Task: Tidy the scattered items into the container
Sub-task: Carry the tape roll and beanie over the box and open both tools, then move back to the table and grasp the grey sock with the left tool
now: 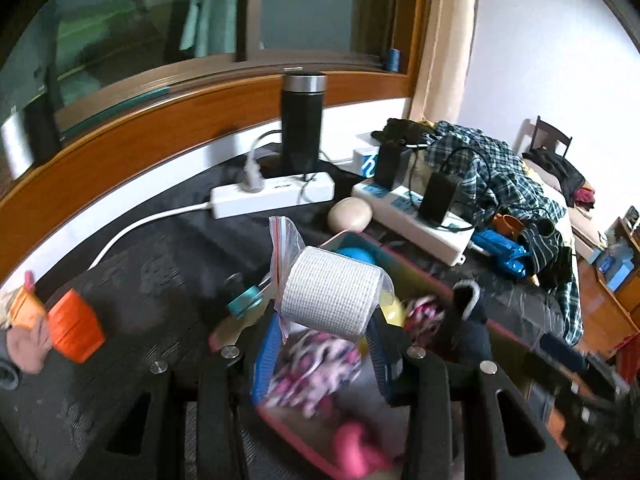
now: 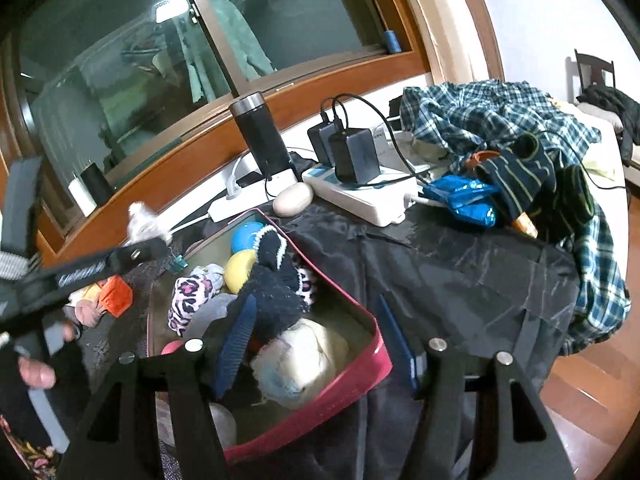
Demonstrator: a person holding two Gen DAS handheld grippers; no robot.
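Red container (image 2: 360,364): sits on the dark cloth, already holding balls, patterned socks and a dark sock.
Orange cup (image 1: 74,328): lies left of the container, outside it.
Left gripper (image 1: 324,344): jaws clamped on a white gauze roll in a zip bag (image 1: 332,300) above the container.
Risk: the loose bag may snag a blue pad, or the roll may bounce out.
Right gripper (image 2: 316,344): jaws apart, empty, over the container's near corner.
Writing: none legible.

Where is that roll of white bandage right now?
The white bandage roll, inside a clear zip bag, is held between the left gripper fingers, just above the red-rimmed container. In the left wrist view, the yellow ball is beside it.
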